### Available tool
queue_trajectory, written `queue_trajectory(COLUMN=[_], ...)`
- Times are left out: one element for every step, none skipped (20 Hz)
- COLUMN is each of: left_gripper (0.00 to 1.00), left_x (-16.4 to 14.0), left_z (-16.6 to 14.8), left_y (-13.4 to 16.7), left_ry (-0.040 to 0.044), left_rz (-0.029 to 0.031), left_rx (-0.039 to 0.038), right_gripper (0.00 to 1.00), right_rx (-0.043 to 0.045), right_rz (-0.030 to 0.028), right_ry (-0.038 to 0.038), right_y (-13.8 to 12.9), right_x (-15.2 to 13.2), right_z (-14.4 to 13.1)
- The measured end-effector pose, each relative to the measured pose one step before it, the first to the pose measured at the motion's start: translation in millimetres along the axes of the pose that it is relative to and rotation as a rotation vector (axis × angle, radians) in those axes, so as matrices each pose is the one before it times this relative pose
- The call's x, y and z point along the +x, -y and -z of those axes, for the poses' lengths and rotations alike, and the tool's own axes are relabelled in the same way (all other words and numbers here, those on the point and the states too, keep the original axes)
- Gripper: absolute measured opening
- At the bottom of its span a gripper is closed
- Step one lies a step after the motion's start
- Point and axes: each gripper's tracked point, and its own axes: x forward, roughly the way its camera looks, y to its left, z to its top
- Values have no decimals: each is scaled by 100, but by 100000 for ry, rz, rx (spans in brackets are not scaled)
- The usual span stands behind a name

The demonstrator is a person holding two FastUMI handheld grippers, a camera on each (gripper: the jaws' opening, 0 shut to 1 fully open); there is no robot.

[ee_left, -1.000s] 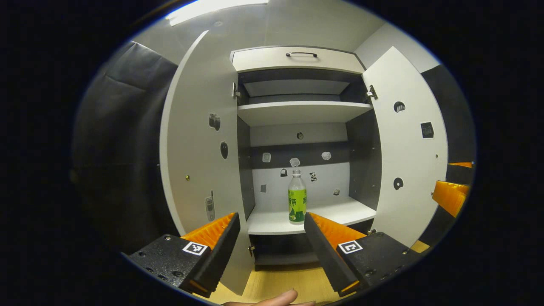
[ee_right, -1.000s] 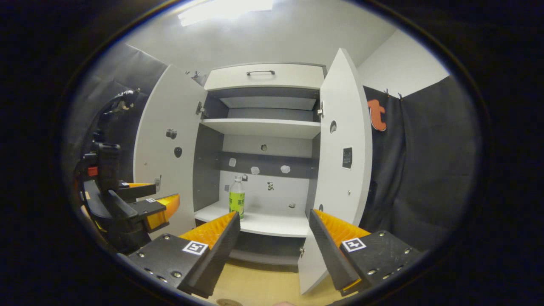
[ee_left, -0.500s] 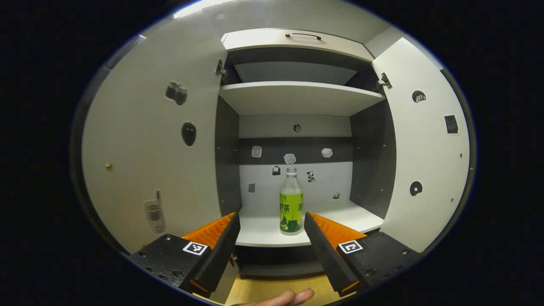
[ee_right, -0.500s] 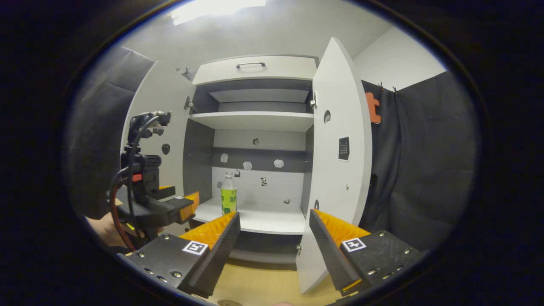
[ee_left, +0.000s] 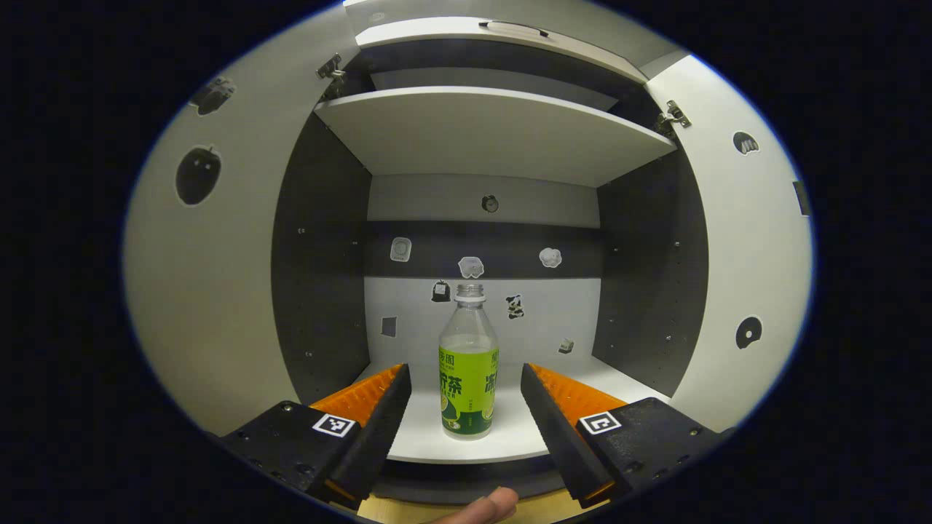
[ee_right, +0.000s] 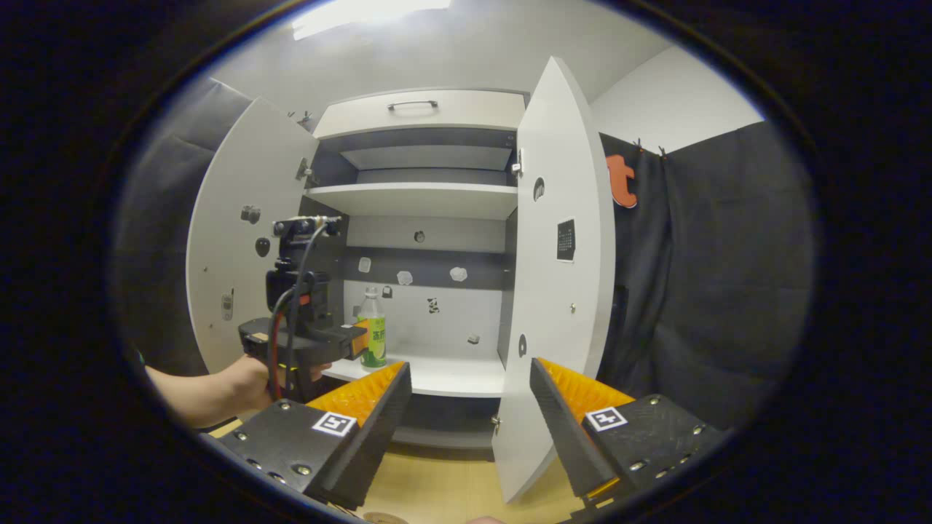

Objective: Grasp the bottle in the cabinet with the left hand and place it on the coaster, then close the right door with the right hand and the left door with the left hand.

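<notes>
A clear bottle with a green label stands upright on the cabinet's lower shelf. My left gripper is open just in front of the shelf edge, and the bottle stands in line with the gap between its fingers, a little beyond their tips and untouched. In the right gripper view the left gripper, held by a hand, sits right beside the bottle. My right gripper is open and holds nothing, back from the cabinet. The left door and the right door both stand open.
An upper shelf hangs over the bottle's compartment, with a handled drawer above it. The right door's edge stands between my right gripper's fingers. Wooden floor lies below the cabinet. A small round brown disc peeks in at the bottom edge.
My left gripper has moved forward towards the cabinet, so the bottle looms larger between its fingers. The right gripper has drifted slightly; both stay open.
</notes>
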Motion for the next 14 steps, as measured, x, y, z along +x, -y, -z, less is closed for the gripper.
queue_trajectory(left_gripper=[96,96,96,96,97,99,99,99,99,99,98,99,99,98], left_x=[903,950,926,862,663,624,779,571,396,294,266,229,358,266], left_z=[165,226,266,128,280,175,130,99,103,17,86,35,204,371], left_y=[-74,-212,-138,-44,58,-46,-186,87,249,173,306,243,41,165], left_ry=[-728,-644,-798,-806,-1042,-1044,-652,-157,-65,83,-46,-52,-312,-1418], left_rz=[-387,-684,-343,251,165,-346,-1495,-635,73,273,711,634,312,921], left_rx=[-803,-1061,-1030,-953,-523,-49,567,603,1678,1254,641,405,560,525], right_gripper=[99,99,94,99,99,99,99,99,99,99,99,99,94,99], right_rx=[542,-22,-808,-1127,-916,-221,243,266,-35,-395,-405,-240,-188,-108], right_rz=[-288,-61,99,207,279,387,193,158,384,469,651,746,340,-181], right_ry=[576,330,282,207,-246,-507,-521,-497,-486,-693,-1141,-1106,-526,38], right_y=[45,115,153,165,226,227,183,182,247,246,210,284,133,34], right_x=[-152,-140,-112,-101,-103,-199,-78,-158,-122,-39,-136,-108,-260,-318], right_z=[-67,53,45,86,137,258,196,251,232,274,312,337,126,91])
